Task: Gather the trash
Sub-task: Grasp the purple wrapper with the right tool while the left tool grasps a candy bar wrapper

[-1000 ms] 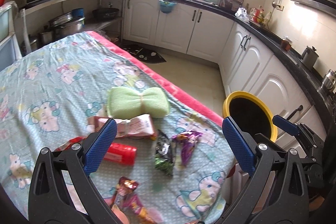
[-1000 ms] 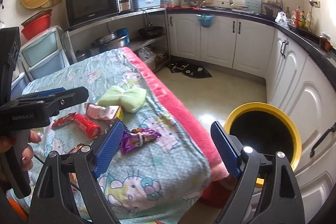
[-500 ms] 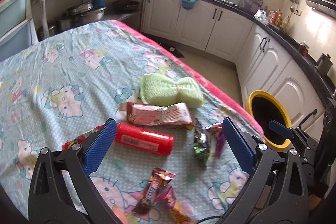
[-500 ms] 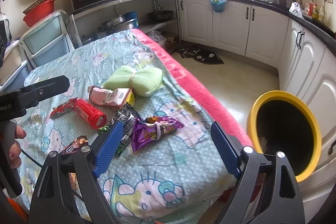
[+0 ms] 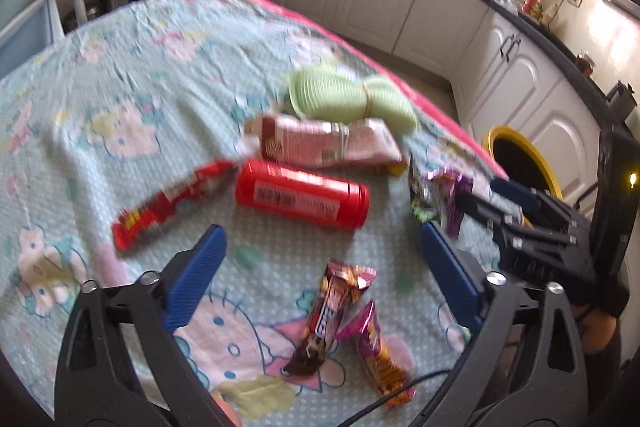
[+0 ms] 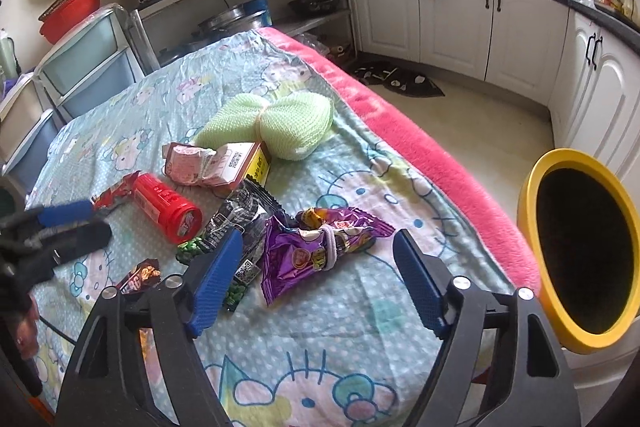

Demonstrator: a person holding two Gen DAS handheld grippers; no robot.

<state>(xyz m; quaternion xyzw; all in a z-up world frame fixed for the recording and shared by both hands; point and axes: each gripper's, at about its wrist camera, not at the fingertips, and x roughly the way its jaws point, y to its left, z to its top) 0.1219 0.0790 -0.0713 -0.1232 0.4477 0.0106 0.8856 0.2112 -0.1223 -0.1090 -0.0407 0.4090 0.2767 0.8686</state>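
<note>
1. Only the left view shows two candy wrappers (image 5: 340,311) between the wide-open left tongs (image 5: 324,267).
2. The right tongs (image 6: 318,277), open and empty, flank a purple wrapper (image 6: 316,251); the yellow bin (image 6: 532,227) stands right, past the table edge (image 6: 420,155).

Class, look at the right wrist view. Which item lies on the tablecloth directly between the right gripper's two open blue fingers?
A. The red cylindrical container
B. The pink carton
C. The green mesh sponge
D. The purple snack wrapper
D. The purple snack wrapper lies between the spread fingers of the right gripper, while the red cylindrical container sits off to the left on the tablecloth.
</note>
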